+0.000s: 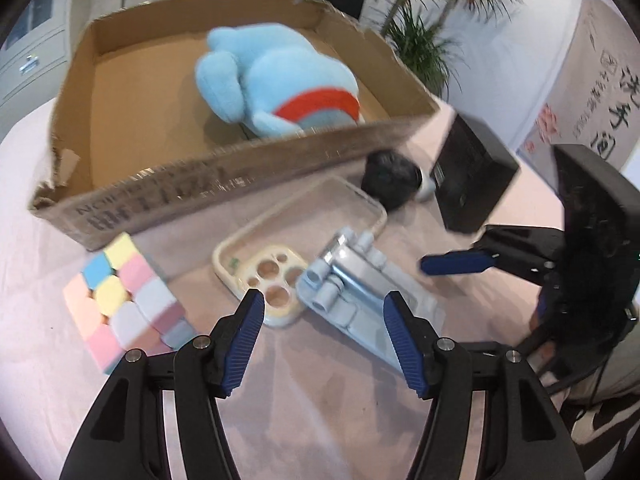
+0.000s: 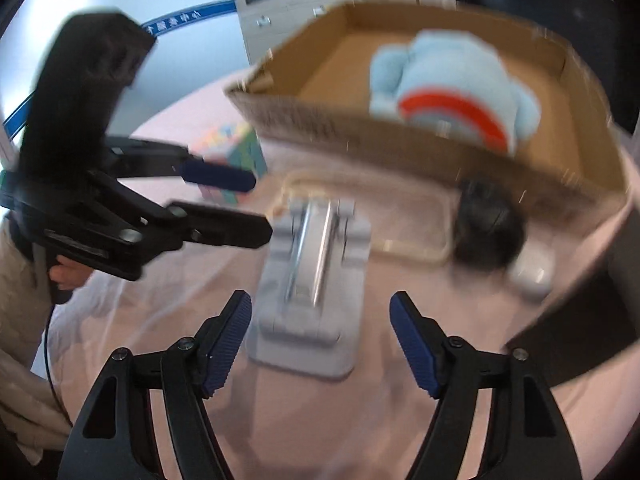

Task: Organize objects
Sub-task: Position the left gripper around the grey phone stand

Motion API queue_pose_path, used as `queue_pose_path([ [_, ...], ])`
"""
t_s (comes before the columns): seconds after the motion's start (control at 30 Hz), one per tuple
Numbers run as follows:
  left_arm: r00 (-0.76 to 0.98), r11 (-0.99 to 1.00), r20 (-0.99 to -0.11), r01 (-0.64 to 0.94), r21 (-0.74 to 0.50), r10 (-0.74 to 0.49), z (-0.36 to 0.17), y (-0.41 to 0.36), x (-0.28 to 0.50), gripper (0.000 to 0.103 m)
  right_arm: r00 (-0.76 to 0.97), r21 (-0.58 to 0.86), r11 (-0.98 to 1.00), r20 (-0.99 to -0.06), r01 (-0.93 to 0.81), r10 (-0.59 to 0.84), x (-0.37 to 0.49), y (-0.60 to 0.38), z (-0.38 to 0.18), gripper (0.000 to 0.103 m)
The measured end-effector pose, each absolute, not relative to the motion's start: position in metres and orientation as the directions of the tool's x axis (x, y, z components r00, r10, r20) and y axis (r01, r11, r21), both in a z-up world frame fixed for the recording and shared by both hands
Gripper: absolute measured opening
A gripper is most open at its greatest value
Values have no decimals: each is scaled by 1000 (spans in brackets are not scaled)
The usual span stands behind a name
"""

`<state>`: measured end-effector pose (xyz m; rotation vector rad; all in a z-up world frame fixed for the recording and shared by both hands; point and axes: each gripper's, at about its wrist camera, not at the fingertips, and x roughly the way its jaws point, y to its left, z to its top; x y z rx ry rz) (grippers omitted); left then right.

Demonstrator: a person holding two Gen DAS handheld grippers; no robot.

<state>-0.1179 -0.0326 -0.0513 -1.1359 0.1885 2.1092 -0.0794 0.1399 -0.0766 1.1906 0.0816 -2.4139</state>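
A blue plush toy (image 1: 276,84) with a red band lies inside an open cardboard box (image 1: 168,200); both show in the right wrist view too, the toy (image 2: 452,88) in the box (image 2: 360,136). On the pink table in front of the box lie a grey folding stand (image 1: 352,292) (image 2: 316,276), a clear phone case (image 1: 280,248), a pastel cube puzzle (image 1: 124,296) and a black furry object (image 1: 392,184) (image 2: 488,228). My left gripper (image 1: 324,312) is open just before the stand and the case. My right gripper (image 2: 320,312) is open over the stand's near end.
A black box (image 1: 472,176) stands right of the furry object, with a small white item (image 2: 532,272) beside it. The right gripper's body (image 1: 560,248) shows at the right of the left wrist view, and the left gripper's body (image 2: 120,208) reaches in from the left of the right wrist view.
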Motion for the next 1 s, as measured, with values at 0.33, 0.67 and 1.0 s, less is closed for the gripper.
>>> queue_pose_path([
  [0.33,-299,-677,-797,-714,-177,525,-61,-20,-105,61,-348,206,-714,-763,669,-545,-65,170,-78,56],
  [0.67,-216,-609,-794,-760,-229,568,-77,-11,-102,39,-462,100,-791,-765,604,-449,-44,156,-82,68],
  [1.0,-245,-619,-787,-757,-210,566,-75,-5,-93,38,-457,114,-797,-767,593,-450,-50,161,-79,64],
])
